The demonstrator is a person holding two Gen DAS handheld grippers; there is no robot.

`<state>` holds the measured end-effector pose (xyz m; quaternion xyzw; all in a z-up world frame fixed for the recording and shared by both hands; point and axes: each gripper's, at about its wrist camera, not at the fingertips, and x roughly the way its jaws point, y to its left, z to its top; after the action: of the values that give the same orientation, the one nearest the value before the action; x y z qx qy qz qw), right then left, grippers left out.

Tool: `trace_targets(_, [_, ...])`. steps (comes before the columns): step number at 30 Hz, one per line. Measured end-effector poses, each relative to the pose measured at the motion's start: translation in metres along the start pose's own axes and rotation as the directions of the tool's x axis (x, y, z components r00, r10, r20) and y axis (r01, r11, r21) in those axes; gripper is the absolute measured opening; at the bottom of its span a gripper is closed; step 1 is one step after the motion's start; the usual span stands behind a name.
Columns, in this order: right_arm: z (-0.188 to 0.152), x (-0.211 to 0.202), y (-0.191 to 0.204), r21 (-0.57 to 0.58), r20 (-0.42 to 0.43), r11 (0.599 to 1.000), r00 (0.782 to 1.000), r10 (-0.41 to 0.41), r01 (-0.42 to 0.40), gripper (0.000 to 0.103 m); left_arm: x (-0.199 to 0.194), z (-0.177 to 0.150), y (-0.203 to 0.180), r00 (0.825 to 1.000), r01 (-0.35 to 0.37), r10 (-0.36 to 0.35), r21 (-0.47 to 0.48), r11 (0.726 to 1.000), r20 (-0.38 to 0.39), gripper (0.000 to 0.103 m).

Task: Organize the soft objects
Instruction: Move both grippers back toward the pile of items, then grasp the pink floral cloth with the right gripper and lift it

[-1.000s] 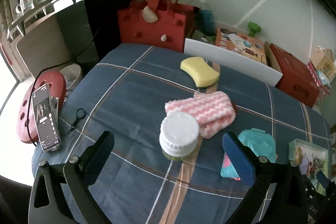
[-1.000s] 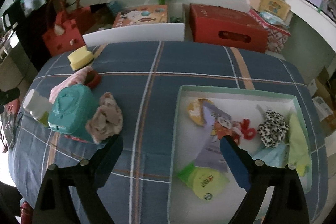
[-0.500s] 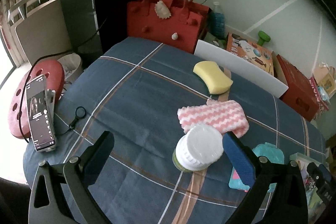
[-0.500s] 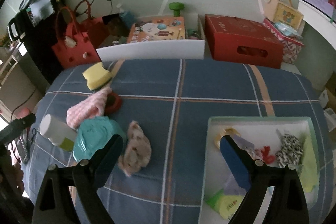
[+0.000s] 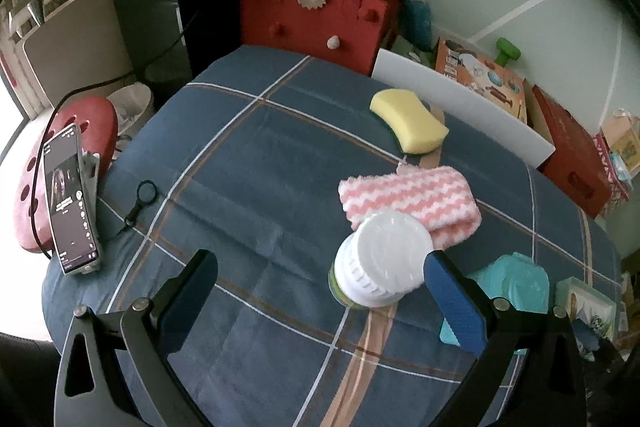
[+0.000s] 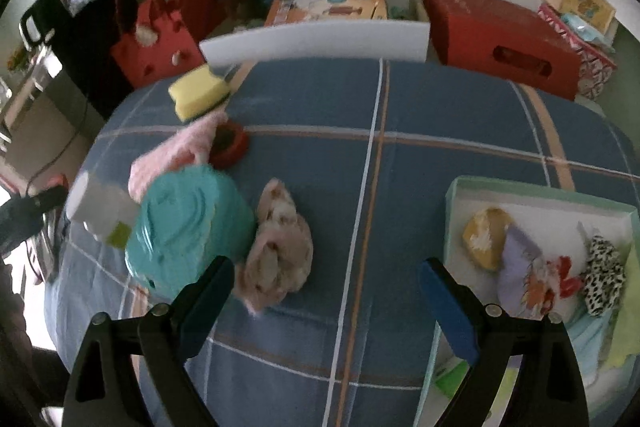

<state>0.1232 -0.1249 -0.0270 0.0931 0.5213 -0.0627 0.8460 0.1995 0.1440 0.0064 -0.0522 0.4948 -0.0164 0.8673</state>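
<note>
A pink-and-white zigzag cloth (image 5: 410, 197) lies folded on the blue checked tablecloth, with a yellow sponge (image 5: 408, 120) behind it. A beige patterned soft item (image 6: 280, 247) lies beside a teal lidded container (image 6: 188, 227). My left gripper (image 5: 320, 301) is open above the cloth, its right finger next to a white-capped jar (image 5: 380, 261). My right gripper (image 6: 326, 307) is open, its left finger just in front of the beige item. A green-rimmed tray (image 6: 454, 203) on the right holds several soft things, among them a leopard-print scrunchie (image 6: 602, 263).
A phone (image 5: 70, 201) on a stand and a black cord sit at the table's left edge. A red felt bag (image 5: 316, 15), a white board (image 5: 460, 107) and red boxes line the back. A red ring-shaped object (image 6: 230, 143) lies by the pink cloth.
The left gripper drifted slightly, the jar now closer to its right finger. The right gripper moved forward and down toward the beige item and teal container, which look larger.
</note>
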Motion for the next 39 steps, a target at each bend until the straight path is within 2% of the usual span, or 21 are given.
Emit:
trace_targets(10, [-0.005,0.017,0.008,-0.052,-0.043,0.999,0.999,-0.014,0.011,0.095,-0.002,-0.003,-0.004,1.000,-0.016,0.016,0.013,1.000,-0.002,0.102])
trace_targets(19, [-0.002,0.027,0.006,-0.062,-0.019,0.998,1.000,-0.008,0.007,0.093,-0.002,-0.005,-0.008,1.000,-0.026,0.026,0.030,0.999,-0.004,0.102])
trace_targets(21, [-0.001,0.028,0.006,-0.075,-0.012,0.997,1.000,-0.011,0.010,0.082,-0.002,-0.006,-0.009,1.000,-0.026,0.026,0.030,0.999,-0.002,0.103])
trace_targets(25, [0.000,0.032,0.009,-0.084,-0.012,0.996,1.000,0.019,-0.020,0.071,-0.001,-0.006,-0.009,1.000,-0.027,0.027,0.028,0.999,0.000,0.103])
trace_targets(27, [0.001,0.034,0.012,-0.098,-0.011,0.995,1.000,0.026,-0.027,0.061,0.002,-0.007,-0.008,1.000,-0.028,0.028,0.028,0.999,-0.005,0.103])
trace_targets(29, [0.001,0.036,0.015,-0.112,-0.011,0.993,0.999,0.030,-0.031,0.058,0.004,-0.008,-0.007,0.999,-0.034,0.034,0.030,0.999,-0.018,0.103])
trace_targets(33, [0.001,0.043,0.020,-0.131,-0.015,0.990,0.999,0.045,-0.046,0.046,0.001,-0.008,-0.007,1.000,-0.029,0.029,0.028,0.999,-0.004,0.103])
trace_targets(37, [0.001,0.049,0.022,-0.135,-0.020,0.990,0.999,0.047,-0.050,0.043,0.002,-0.008,-0.006,0.999,-0.031,0.031,0.029,0.999,-0.007,0.103])
trace_targets(39, [0.001,0.052,0.021,-0.128,-0.024,0.990,0.998,0.064,-0.066,0.037,0.002,-0.008,-0.006,0.999,-0.032,0.033,0.029,0.999,-0.008,0.103])
